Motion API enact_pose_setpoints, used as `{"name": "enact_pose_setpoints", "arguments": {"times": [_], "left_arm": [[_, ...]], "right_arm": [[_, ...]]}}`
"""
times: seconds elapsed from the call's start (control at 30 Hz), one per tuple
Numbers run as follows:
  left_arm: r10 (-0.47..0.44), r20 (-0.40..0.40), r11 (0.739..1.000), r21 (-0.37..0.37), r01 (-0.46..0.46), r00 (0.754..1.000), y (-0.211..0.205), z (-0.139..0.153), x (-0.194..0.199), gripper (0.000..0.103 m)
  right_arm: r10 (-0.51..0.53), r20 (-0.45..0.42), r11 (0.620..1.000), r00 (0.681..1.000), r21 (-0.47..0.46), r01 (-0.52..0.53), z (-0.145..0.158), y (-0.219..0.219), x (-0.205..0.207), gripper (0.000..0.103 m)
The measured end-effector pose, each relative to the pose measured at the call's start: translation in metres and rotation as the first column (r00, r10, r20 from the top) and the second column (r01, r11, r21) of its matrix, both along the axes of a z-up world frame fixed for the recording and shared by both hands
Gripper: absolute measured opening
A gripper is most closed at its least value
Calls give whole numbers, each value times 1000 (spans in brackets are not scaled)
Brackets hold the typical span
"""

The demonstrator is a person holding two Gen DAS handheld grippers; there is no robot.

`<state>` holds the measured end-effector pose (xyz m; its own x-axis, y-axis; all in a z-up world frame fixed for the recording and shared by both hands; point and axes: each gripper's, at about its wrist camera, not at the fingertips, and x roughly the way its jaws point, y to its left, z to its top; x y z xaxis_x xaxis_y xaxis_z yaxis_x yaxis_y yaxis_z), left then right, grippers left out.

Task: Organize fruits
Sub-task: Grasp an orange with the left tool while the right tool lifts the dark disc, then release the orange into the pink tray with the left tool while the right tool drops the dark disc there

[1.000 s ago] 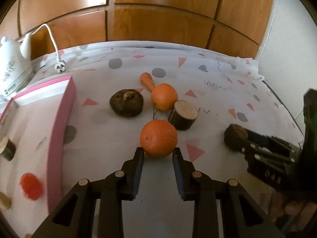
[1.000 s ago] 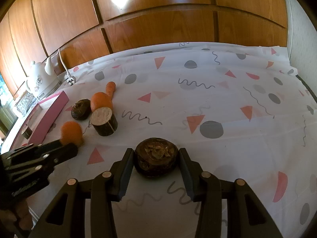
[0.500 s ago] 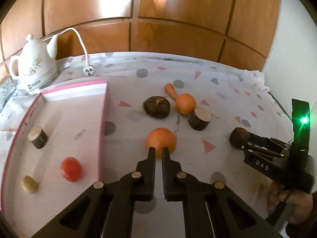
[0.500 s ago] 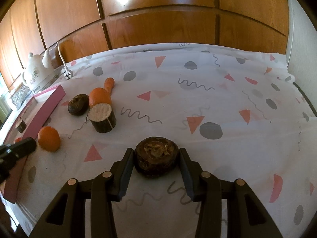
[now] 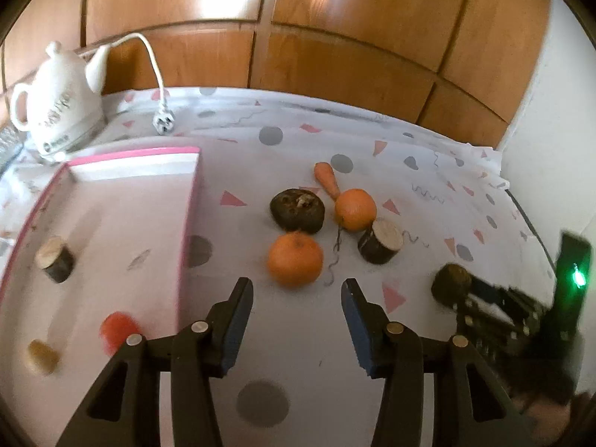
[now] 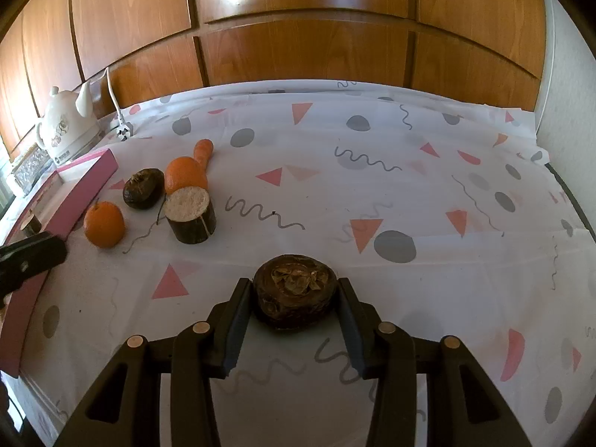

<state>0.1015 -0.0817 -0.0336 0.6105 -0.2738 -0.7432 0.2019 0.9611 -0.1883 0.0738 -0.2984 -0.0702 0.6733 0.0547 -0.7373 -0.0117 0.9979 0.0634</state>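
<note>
The left tool (image 5: pixel 296 294) is held low and level with its two fingers spread wide apart and holding nothing, while the right tool (image 6: pixel 294 298) has its fingers pressed against a dark round fruit (image 6: pixel 294 290).

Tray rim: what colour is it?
Pink; the tray rim shows best in the left wrist view.

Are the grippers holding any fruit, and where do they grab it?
The right gripper clamps the dark brown fruit by its sides. The left gripper is open, holding nothing.

The right tool (image 6: pixel 294 294) clamps a dark brown fruit (image 6: pixel 294 292).
</note>
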Motion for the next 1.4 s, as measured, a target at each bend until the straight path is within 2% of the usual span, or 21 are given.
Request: {"name": "enact_pose_setpoints", "arguments": {"times": [0.17, 0.23, 0.43, 0.63, 0.87, 1.1, 1.4], "left_arm": [[0, -5, 998, 66, 0, 1000, -18, -10, 24, 50], [13, -26, 995, 100, -10, 1000, -21, -19, 33, 39], [-4, -10, 996, 87, 5, 1000, -19, -16, 21, 38], [6, 30, 997, 76, -8, 1000, -4, 1, -3, 38], [70, 63, 994, 79, -75, 996, 24, 19, -21, 38], [144, 84, 985, 88, -151, 986, 56, 26, -34, 39], [283, 88, 952, 91, -291, 955, 112, 26, -46, 39]], "right_arm": [[1, 0, 1000, 1000, 10, -1, 0, -2, 0, 46], [1, 0, 1000, 1000, 7, -1, 0, -1, 0, 46], [8, -9, 1000, 1000, 28, -8, 3, 1, -1, 45], [76, -8, 996, 997, 53, -75, 9, 26, -2, 45], [160, 4, 984, 987, 74, -160, 20, 59, -2, 45], [248, 36, 965, 968, 80, -250, 40, 96, -1, 45], [366, 59, 921, 929, 118, -370, 60, 155, 5, 45]]}}
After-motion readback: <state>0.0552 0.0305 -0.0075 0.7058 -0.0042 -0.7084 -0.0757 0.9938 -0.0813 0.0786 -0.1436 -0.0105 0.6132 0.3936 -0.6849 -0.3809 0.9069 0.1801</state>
